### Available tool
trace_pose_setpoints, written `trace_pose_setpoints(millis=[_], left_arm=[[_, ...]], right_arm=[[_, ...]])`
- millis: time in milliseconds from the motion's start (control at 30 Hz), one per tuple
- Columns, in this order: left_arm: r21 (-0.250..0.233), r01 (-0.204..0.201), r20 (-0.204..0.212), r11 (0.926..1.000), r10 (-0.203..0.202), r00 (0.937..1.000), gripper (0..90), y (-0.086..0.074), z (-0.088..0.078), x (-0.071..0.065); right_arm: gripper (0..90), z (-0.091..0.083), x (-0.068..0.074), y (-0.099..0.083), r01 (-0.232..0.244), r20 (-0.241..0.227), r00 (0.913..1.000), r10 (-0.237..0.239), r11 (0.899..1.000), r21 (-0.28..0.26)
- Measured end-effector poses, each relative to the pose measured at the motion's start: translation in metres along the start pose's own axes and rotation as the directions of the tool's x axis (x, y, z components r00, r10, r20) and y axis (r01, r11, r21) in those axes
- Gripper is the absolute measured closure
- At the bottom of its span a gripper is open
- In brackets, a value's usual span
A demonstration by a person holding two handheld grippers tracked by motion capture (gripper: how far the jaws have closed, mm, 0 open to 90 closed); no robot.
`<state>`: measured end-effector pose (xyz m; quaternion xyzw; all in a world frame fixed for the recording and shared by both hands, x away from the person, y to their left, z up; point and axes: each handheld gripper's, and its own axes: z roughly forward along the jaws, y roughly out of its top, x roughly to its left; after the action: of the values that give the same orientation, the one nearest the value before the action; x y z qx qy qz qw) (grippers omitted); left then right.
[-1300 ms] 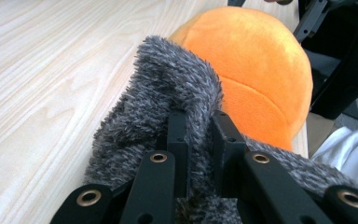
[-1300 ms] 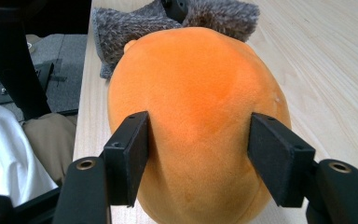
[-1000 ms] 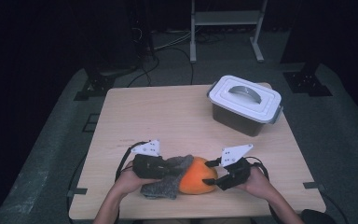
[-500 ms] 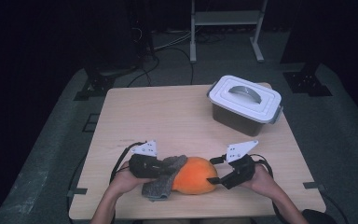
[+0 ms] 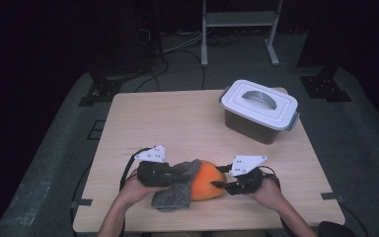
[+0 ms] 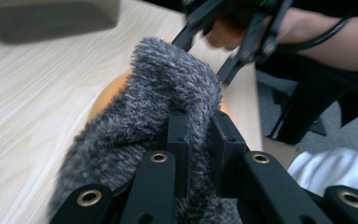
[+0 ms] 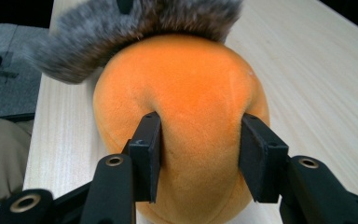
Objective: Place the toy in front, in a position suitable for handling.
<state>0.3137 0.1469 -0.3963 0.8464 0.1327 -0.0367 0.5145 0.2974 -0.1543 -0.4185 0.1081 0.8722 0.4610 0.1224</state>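
bin (image 5: 259,111) lidded near table (image 5: 177,123) far right corner, contents hidden | orange plush (image 5: 208,179), near edge, clamped by right claw (image 5: 219,184), just closing | grey cover (image 5: 175,190) pinched by left claw (image 5: 181,174)

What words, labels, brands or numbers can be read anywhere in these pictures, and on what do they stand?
None: there is no readable text.
The lidded box shows a plain white lid with a grey handle, no label.
The orange plush toy and the grey fuzzy cloth bear no tag or print.
The plates on the left gripper and right gripper carry small dark dots, not letters.
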Motion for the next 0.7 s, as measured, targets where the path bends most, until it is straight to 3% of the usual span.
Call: trace_pose_setpoints(millis=[100,200,367,533,600,700], left_arm=[[0.052,-0.014,-0.022,0.9985,0.015,0.9996,80.1,-0.002,0.006,0.000],[0.063,0.004,-0.039,0.9980,-0.001,0.9993,80.2,-0.007,0.005,0.006],[0.064,0.053,-0.058,0.9966,-0.049,0.9971,80.1,-0.018,-0.003,0.015],[0.063,0.050,-0.055,0.9968,-0.047,0.9974,80.0,-0.016,-0.001,0.014],[0.050,0.051,-0.053,0.9974,-0.049,0.9974,80.0,-0.015,-0.001,0.014],[0.026,0.051,-0.042,0.9984,-0.050,0.9979,80.0,-0.011,-0.001,0.012]], right_arm=[[51.9,0.004,0.001,-0.002,0.004,-0.011,0.9999,-0.004,1.000,0.010],[51.6,0.002,-0.003,-0.005,-0.013,-0.020,0.9997,0.013,1.000,0.023],[48.5,-0.001,-0.009,-0.008,-0.045,-0.026,0.9986,0.045,0.999,0.017],[29.4,-0.002,-0.012,-0.010,-0.114,-0.069,0.9908,0.116,0.993,0.028],[27.2,-0.001,-0.013,-0.013,-0.144,-0.082,0.9856,0.147,0.988,0.051],[28.8,0.003,-0.011,-0.014,-0.151,-0.066,0.9858,0.154,0.987,0.051]])
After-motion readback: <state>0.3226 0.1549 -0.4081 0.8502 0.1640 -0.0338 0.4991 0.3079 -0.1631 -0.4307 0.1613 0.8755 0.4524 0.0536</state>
